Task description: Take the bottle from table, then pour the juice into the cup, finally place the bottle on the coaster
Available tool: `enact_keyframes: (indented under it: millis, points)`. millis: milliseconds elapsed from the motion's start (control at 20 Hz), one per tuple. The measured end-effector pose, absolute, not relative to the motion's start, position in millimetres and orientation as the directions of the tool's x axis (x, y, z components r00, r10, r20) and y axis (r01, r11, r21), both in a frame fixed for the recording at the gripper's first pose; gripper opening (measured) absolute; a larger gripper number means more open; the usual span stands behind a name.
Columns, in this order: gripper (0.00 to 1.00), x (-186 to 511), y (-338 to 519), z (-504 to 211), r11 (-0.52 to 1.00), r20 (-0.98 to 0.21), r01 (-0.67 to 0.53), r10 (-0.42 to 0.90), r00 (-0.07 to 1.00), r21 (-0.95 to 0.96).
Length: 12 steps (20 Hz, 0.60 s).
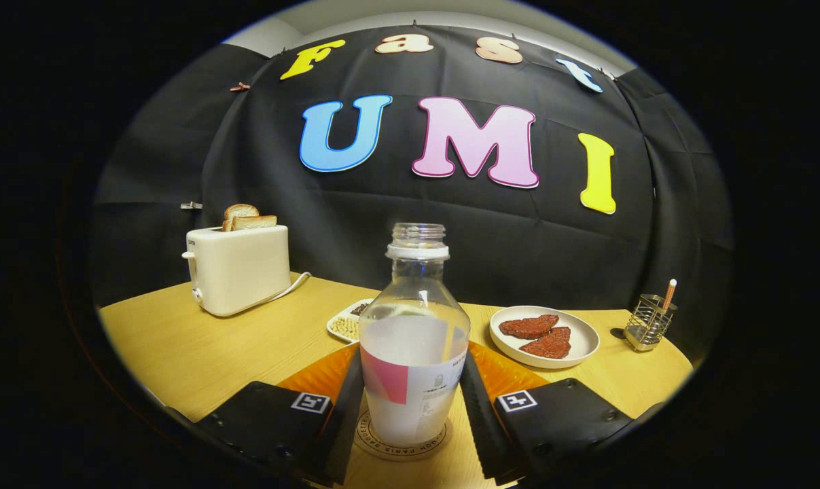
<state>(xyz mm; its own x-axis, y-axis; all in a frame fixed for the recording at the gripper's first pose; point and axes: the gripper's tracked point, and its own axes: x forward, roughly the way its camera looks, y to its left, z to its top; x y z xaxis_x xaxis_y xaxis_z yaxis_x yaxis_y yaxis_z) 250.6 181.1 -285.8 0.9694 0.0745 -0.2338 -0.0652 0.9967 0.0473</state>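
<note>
Item: bottle (415,339). Clear plastic, cap off, mouth open, upright between the two fingers of the tongs (413,407). It stands on a round coaster (399,445) printed with a ring of lettering. A pale wrap label with a pink block covers the lower body. I judge it light and nearly empty, though the label hides the level, so some juice may remain. The thin wall is likely to flex under a hard squeeze, and the smooth plastic may slip. The best hold is on the labelled belly, below the shoulder and well under the narrow neck.

Tongs: fingers set wide on either side of the bottle, close to its label. They look parted with a sliver of gap, not clamping.

Writing: the coaster's ring reads partly as "PARIS BAGUETTE", upside down and cut off by the bottle. The label's small print is too fine to read.

Surroundings, on the wooden surface (199,353):
- an orange mat (318,373) beneath the fingers;
- a small dish of beans (347,324) behind the bottle;
- a white plate with two brown patties (544,336);
- a wire holder with a stick (649,320);
- a cream toaster holding toast (238,268).
</note>
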Motion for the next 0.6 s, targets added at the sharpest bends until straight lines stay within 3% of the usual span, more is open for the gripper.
enact_keyframes:
  millis: [250,300,350,600]
  points:
    - [0.81,248.1,186.0,-293.2,0.993,-0.261,-0.083,0.103,0.960,0.088]
    - [0.92,247.8,188.9,-297.7,0.991,-0.274,-0.092,0.115,0.955,0.097]
    - [0.97,244.6,188.1,-298.6,0.992,-0.284,-0.092,0.115,0.952,0.091]
    - [0.98,239.0,183.2,-294.7,0.992,-0.293,-0.089,0.110,0.950,0.085]
